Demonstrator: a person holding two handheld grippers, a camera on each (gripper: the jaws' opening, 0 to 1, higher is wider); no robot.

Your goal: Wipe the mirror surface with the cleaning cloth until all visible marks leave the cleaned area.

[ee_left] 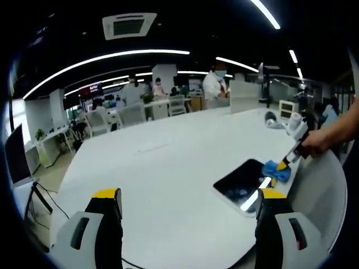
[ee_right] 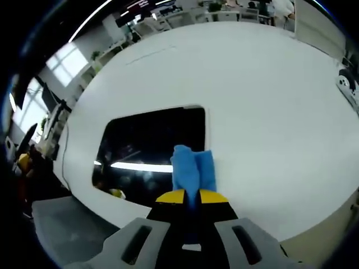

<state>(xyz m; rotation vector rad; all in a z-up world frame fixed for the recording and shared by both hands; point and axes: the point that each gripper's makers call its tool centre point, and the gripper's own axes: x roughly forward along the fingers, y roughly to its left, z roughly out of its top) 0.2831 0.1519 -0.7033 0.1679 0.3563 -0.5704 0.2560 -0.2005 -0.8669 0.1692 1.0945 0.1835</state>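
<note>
A dark rectangular mirror (ee_right: 148, 145) lies flat on the white table (ee_right: 263, 89), reflecting a ceiling light strip. My right gripper (ee_right: 191, 196) is shut on a folded blue cloth (ee_right: 192, 168), which rests on the mirror's near right corner. In the left gripper view the mirror (ee_left: 241, 182) sits at the right, with the blue cloth (ee_left: 277, 171) at its far corner, held by the right gripper (ee_left: 289, 159) in a person's hand (ee_left: 317, 143). My left gripper (ee_left: 188, 196) hovers over the table, open, with nothing between its jaws.
White devices (ee_left: 283, 119) stand on the table's far right. Several people, chairs and desks fill the office beyond the table's far edge. A monitor (ee_left: 17, 157) stands at the left. A white object (ee_right: 349, 84) lies at the right edge of the table.
</note>
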